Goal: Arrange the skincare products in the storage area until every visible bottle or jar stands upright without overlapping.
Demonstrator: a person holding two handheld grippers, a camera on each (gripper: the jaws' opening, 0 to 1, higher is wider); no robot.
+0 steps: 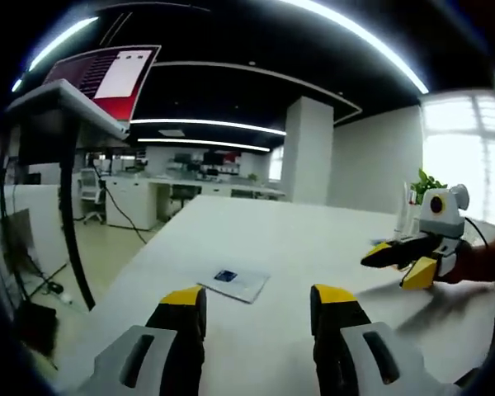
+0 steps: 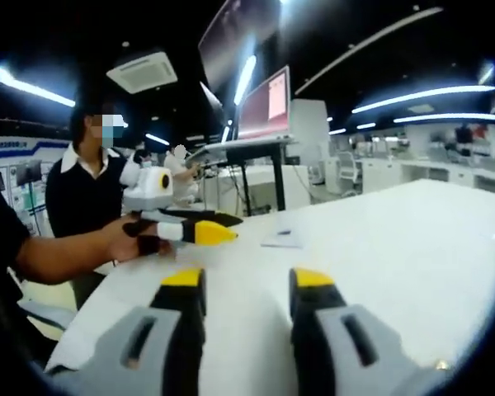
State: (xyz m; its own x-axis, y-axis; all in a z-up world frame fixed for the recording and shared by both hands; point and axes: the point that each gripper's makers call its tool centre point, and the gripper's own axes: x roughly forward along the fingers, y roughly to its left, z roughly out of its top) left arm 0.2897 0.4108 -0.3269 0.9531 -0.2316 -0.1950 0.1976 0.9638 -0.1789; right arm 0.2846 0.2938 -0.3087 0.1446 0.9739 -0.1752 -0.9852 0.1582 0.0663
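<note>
While the left hand-held gripper (image 1: 257, 318) hung over the white bench (image 1: 313, 239) in the left gripper view, its yellow-tipped jaws stood apart with nothing between them. A small flat card (image 1: 235, 283) lay on the bench ahead of it. Off to the right, the right hand-held gripper (image 1: 408, 260) was held above the surface, with a small green plant (image 1: 426, 183) behind it near the window. No bottle or jar could be made out on the bench from this side.

From the right gripper view, the right hand-held gripper (image 2: 239, 289) also stood released, jaws spread and empty over the bench (image 2: 412, 239). The left hand-held gripper (image 2: 200, 228) reached in from the left in the person's hand (image 2: 136, 241), and the same card (image 2: 282, 239) lay beyond it. A raised monitor (image 2: 264, 103) stood behind, with another person nearby.

Judging by this, the arranging had not begun: the skincare products lay somewhere outside both views and had to be found first.
</note>
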